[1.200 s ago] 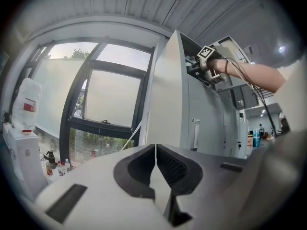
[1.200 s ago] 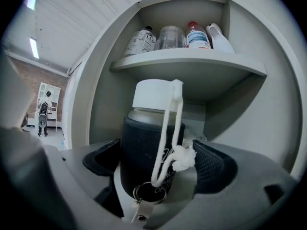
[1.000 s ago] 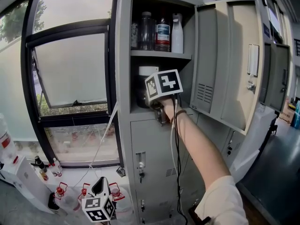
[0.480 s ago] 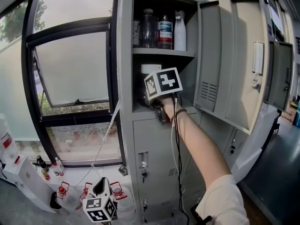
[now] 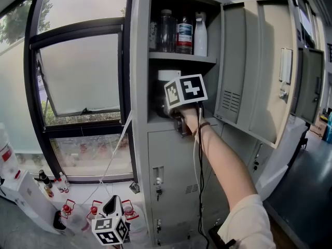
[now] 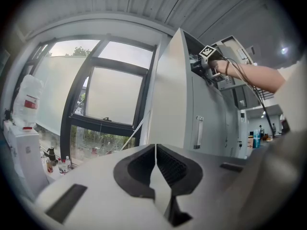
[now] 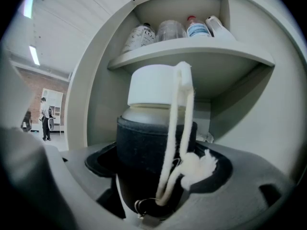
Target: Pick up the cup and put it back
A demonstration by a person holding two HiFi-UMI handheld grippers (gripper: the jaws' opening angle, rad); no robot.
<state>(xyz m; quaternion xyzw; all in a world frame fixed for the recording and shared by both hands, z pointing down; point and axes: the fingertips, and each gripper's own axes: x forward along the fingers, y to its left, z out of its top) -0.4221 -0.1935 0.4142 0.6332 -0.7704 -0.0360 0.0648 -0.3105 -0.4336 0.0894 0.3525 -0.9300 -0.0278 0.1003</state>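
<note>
The cup (image 7: 156,128) is a white-lidded jar in a dark sleeve with a white cord hanging down its front. It stands on the lower shelf of the open grey locker (image 5: 139,61), where its lid (image 5: 167,75) shows above the marker cube. My right gripper (image 5: 168,109) reaches level into that shelf. Its jaws flank the cup's dark body closely on both sides and have just been closing on it. No firm press of the pads (image 7: 103,163) shows. My left gripper (image 6: 156,166) hangs low at the bottom left (image 5: 110,211), shut and empty.
Several bottles (image 5: 179,32) stand on the shelf above the cup. The locker door (image 5: 254,66) hangs open to the right. A window (image 5: 78,71) fills the left side, with small bottles (image 5: 49,188) and a white dispenser (image 5: 15,191) on the floor below.
The head view has drifted a little to the left. My right gripper stays at the cup on the shelf, and my left gripper stays low.
</note>
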